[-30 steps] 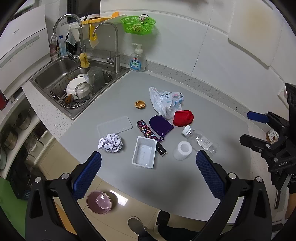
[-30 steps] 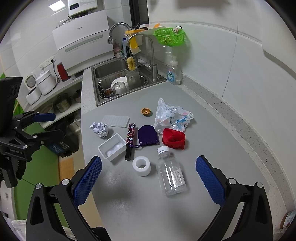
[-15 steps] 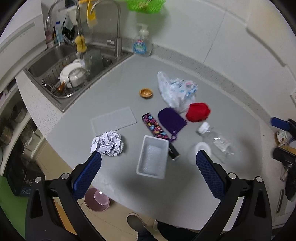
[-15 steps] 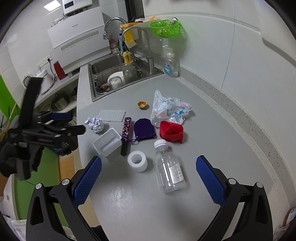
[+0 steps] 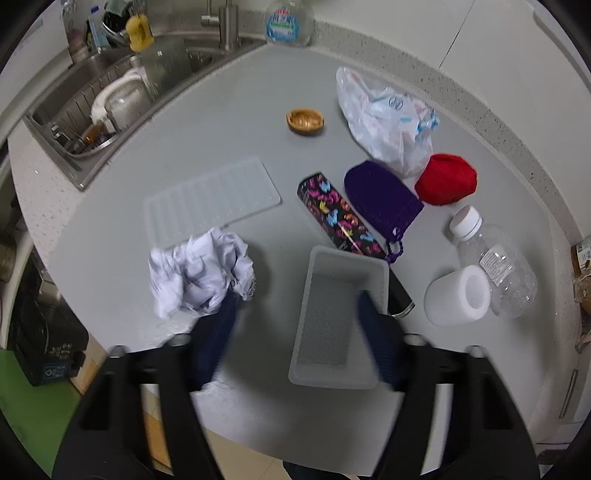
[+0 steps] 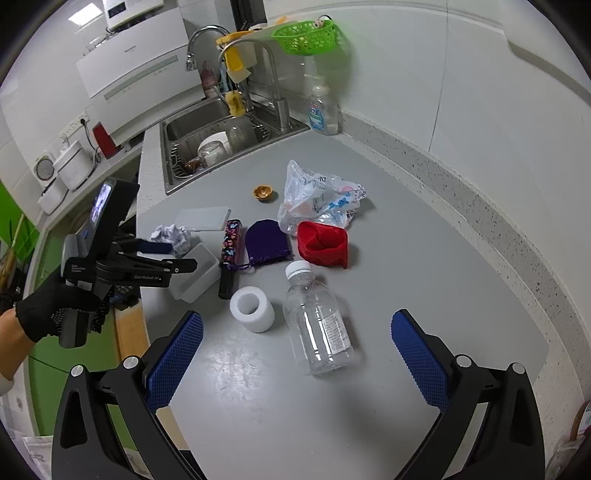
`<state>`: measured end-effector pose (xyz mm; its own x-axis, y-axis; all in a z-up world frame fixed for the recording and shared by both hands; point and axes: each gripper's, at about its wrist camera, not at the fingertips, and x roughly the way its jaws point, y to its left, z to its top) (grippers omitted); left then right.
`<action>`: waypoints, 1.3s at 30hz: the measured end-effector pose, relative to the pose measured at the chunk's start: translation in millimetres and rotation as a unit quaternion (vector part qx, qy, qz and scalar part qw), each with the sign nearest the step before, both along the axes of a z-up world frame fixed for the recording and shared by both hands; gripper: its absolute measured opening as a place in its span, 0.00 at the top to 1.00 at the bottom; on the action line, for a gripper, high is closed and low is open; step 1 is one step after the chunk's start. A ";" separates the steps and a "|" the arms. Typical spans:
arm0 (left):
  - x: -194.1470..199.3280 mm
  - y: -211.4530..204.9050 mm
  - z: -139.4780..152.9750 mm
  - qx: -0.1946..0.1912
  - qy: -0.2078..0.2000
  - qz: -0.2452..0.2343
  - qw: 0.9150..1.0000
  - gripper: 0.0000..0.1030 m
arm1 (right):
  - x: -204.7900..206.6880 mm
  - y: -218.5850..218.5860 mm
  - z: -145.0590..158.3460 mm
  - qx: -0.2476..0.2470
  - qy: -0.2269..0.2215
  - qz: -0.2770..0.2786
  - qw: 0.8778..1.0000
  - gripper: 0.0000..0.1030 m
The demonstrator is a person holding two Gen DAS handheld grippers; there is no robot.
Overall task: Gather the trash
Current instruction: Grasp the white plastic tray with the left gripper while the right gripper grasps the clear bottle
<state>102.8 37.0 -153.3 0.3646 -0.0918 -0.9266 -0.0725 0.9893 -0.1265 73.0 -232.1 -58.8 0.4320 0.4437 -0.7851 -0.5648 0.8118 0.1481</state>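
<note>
My left claw (image 5: 295, 328), jaws just narrowed to half width and apparently gripping nothing through the blur, hangs between the crumpled paper (image 5: 201, 273) at its left finger and the white tray (image 5: 338, 317). My right claw (image 6: 295, 350), wide open, stands farther off.

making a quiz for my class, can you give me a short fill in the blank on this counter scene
1. The cloth piece next to the purple pouch is ____ in colour.
2. The clear plastic bottle lies on its ____.
3. The small basket hanging above the sink is ____.
4. The bottle's cap is ____.

Missing words: red; side; green; white
</note>
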 end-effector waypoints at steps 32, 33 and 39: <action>-24.9 1.2 61.5 -0.041 -0.054 0.006 0.998 0.98 | 54.2 34.2 -89.0 -0.116 0.039 0.050 0.991 0.05; -25.5 0.9 63.0 -0.041 -0.055 0.007 0.998 0.98 | 56.9 37.0 -94.8 -0.124 0.043 0.057 0.990 0.05; -30.2 0.8 69.2 -0.044 -0.062 0.011 0.997 0.98 | 61.5 45.6 -112.5 -0.147 0.059 0.088 0.984 0.06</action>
<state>72.6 37.8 -84.1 0.4782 -0.1624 -0.8631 -0.0720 0.9722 -0.2227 134.5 -186.5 -171.4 0.2674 0.2511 -0.9303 -0.6940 0.7200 -0.0051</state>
